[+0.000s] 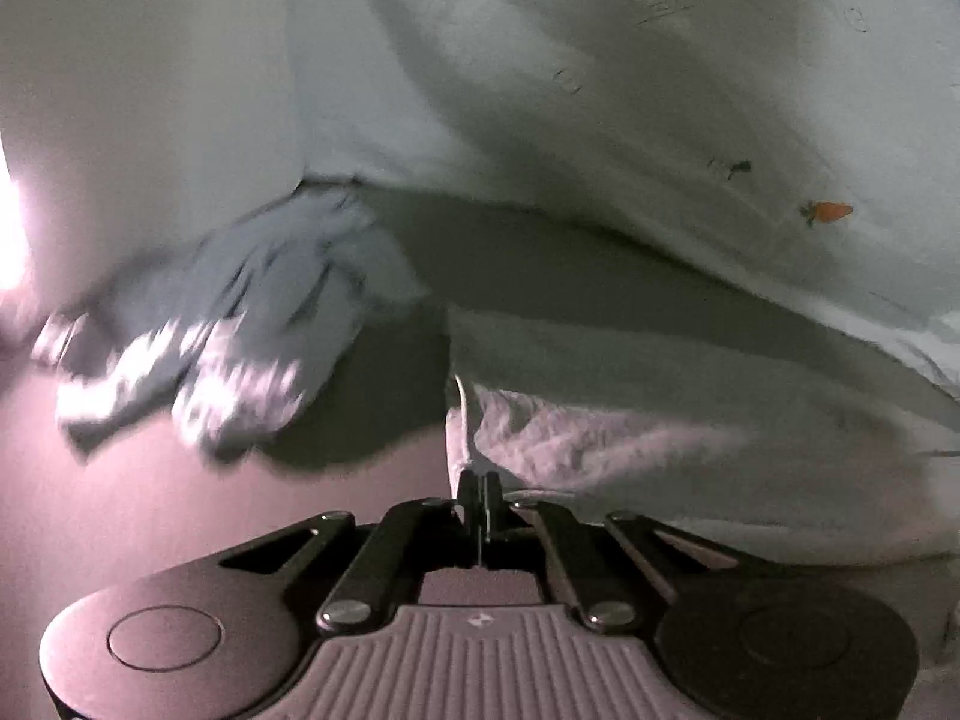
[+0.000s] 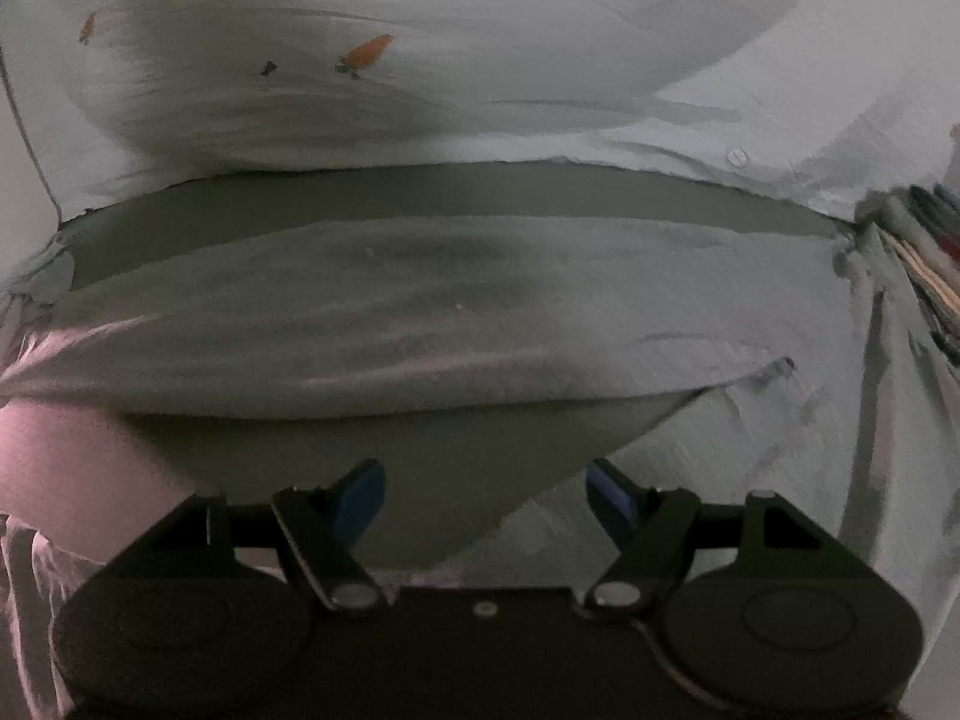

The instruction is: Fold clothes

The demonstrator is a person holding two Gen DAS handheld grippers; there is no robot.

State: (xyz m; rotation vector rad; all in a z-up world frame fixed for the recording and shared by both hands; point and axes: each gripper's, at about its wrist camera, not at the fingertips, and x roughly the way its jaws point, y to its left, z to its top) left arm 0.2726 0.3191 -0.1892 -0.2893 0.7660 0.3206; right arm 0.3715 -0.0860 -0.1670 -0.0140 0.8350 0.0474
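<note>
Left hand-held gripper (image 1: 478,501) pinches the pale shirt's (image 1: 600,120) edge; right hand-held gripper (image 2: 486,495) gapes wide over pinkish tabletop (image 1: 150,510).

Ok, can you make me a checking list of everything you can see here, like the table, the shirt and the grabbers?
Surface: pale pinkish tabletop, bare at the near left.
Job's things: white carrot-print shirt with buttons, spread wide, its near edge lifted into a fold.
Clutter: crumpled grey-blue cloth left of the shirt, blurred; striped stack of fabric at the far right edge.
Grippers: left gripper shut, pinching the shirt's edge; right gripper open, blue pads apart, nothing between them, over the shirt.
Cables: thin dark line at the left edge, cannot tell what it is.
Surroundings: dim room; bright glare at the left.
</note>
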